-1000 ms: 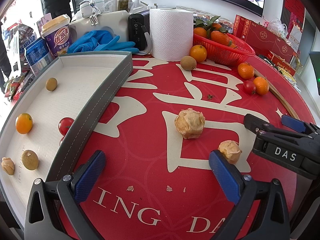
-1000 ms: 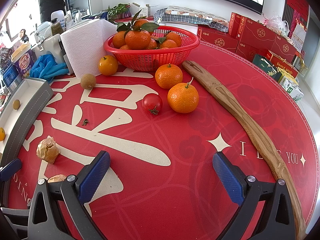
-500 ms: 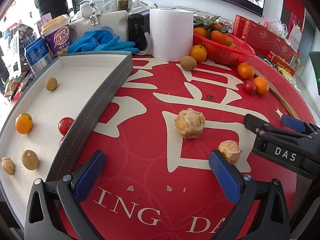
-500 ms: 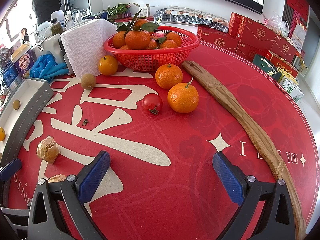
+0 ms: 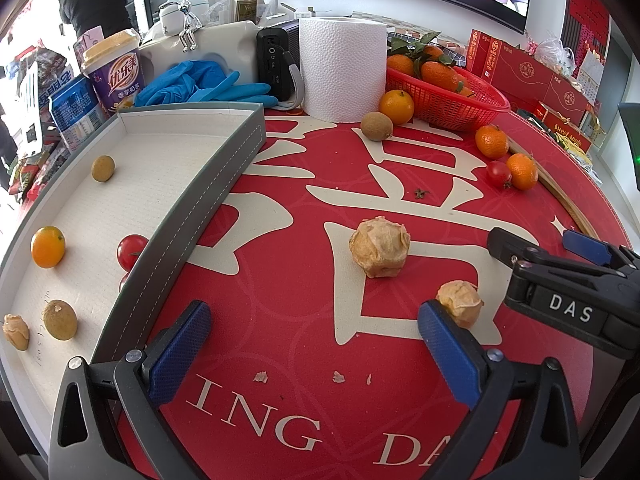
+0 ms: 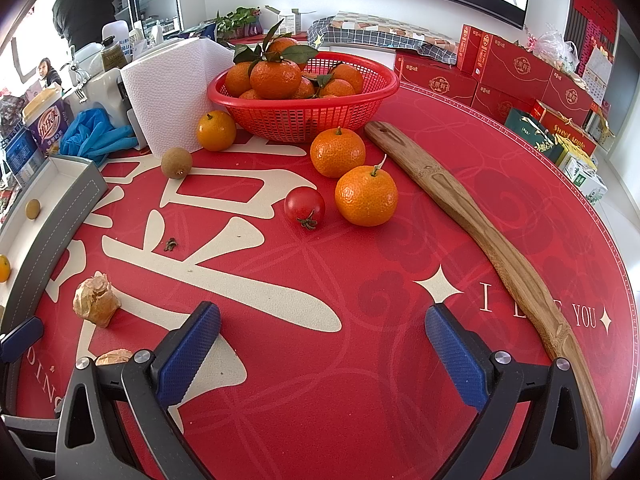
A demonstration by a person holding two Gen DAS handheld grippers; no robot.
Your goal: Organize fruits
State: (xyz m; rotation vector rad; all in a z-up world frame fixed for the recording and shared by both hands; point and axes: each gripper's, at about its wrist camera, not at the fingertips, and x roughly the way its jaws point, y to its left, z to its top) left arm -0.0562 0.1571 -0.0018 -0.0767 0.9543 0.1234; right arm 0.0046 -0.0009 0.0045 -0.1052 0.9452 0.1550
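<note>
Red mat [image 5: 280,300]; husked fruit [image 5: 460,303] beside left claw [image 5: 316,350]

A second tomato [image 5: 125,281] hides mostly behind the tray wall [image 5: 188,216].

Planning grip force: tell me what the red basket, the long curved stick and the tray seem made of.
Red basket: glossy moulded plastic, perforated walls. Long curved stick: matte wood or bamboo, visible brown grain. Tray: probably grey faux leather, stitched rim, textured white lining.
</note>
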